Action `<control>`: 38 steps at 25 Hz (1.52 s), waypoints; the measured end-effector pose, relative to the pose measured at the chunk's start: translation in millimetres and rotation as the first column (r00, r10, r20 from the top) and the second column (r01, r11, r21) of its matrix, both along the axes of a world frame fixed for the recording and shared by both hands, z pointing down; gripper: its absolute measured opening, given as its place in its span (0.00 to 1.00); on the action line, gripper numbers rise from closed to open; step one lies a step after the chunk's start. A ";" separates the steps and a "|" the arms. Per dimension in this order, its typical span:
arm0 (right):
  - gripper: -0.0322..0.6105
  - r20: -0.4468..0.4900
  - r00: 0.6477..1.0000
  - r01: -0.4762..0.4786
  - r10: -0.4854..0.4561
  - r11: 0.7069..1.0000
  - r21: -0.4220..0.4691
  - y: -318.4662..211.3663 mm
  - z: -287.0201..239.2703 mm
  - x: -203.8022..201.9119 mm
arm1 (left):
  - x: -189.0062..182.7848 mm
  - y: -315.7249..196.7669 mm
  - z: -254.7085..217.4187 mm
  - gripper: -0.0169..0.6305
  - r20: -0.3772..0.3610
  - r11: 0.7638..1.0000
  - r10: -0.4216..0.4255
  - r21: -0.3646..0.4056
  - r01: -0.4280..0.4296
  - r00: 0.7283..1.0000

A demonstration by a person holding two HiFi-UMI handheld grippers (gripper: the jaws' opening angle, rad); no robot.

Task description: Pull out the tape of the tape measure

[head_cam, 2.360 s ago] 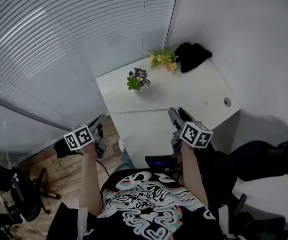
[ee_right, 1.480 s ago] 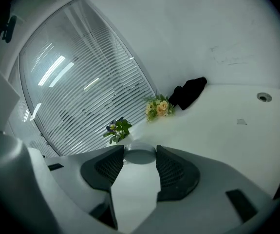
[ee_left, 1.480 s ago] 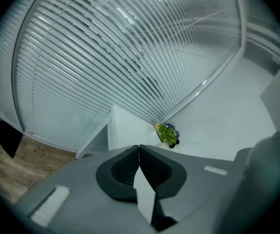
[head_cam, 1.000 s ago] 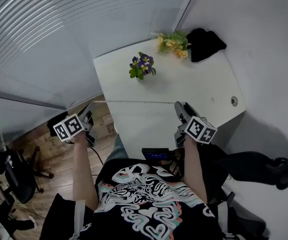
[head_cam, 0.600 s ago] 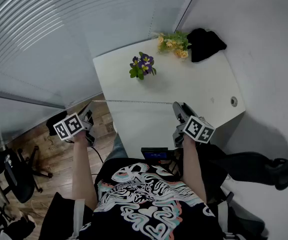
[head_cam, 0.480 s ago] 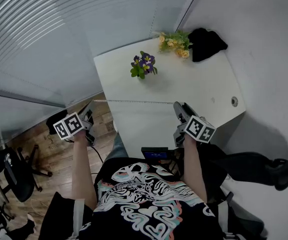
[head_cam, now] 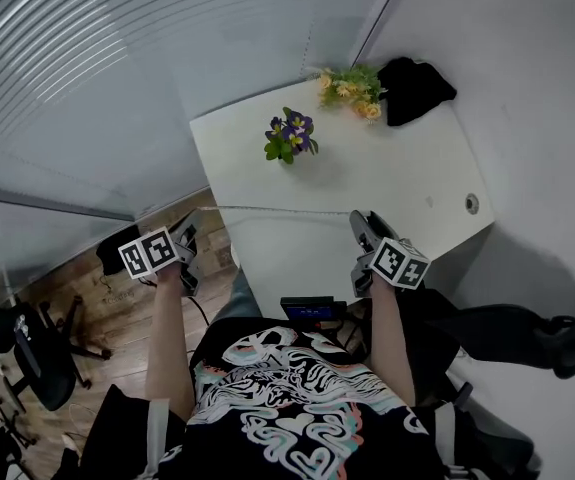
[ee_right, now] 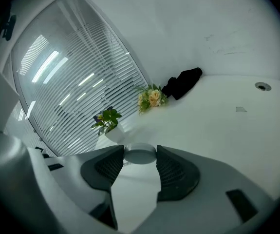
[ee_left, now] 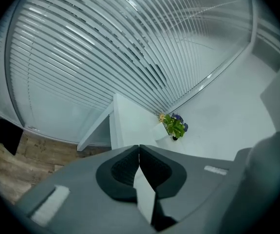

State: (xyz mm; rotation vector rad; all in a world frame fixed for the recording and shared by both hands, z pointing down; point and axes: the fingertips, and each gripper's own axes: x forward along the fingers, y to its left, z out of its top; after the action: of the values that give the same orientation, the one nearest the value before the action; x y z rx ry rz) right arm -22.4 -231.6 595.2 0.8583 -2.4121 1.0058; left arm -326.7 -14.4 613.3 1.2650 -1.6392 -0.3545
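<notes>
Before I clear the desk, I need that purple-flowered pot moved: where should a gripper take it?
Probably the sides of the white pot, coming in level from the near edge of the desk: flowers and leaves spread over its top, so coming down would crush them.

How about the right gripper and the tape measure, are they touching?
Touching. In the right gripper view, the round grey tape measure sits clamped between both pads of the right gripper, no gap either side.
</notes>
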 end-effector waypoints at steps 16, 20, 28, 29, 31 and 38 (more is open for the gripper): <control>0.39 -0.204 0.979 0.022 0.010 0.988 0.153 -10.6 37.0 7.6 | 7.2 -51.6 30.3 0.04 -0.017 0.976 0.197 -0.092 -0.197 0.980; 0.39 -0.212 0.977 0.001 0.028 0.991 0.135 -9.3 45.0 11.1 | 9.1 -60.8 34.4 0.04 -0.002 0.965 0.238 -0.112 -0.236 0.971; 0.39 -0.256 0.966 0.099 -0.041 0.971 0.217 0.8 45.7 12.4 | 11.8 -66.6 38.7 0.04 0.005 0.955 0.266 -0.135 -0.263 0.964; 0.39 -0.276 0.959 0.123 -0.058 0.967 0.222 3.3 47.7 13.2 | 12.0 -67.1 39.0 0.04 0.007 0.954 0.269 -0.138 -0.266 0.963; 0.39 -0.339 0.936 0.174 -0.093 0.961 0.215 9.3 56.4 16.3 | 13.0 -68.1 39.5 0.04 0.011 0.952 0.276 -0.143 -0.272 0.961; 0.39 -0.427 0.895 0.236 -0.130 0.950 0.206 17.8 69.9 18.3 | 17.6 -68.8 43.8 0.04 0.017 0.947 0.288 -0.154 -0.282 0.957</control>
State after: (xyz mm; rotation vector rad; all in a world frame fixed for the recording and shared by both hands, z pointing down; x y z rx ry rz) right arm -4.0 -213.8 665.1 0.8074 -2.2256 0.3980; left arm -309.0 -83.1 657.1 1.3773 -1.4587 -0.0266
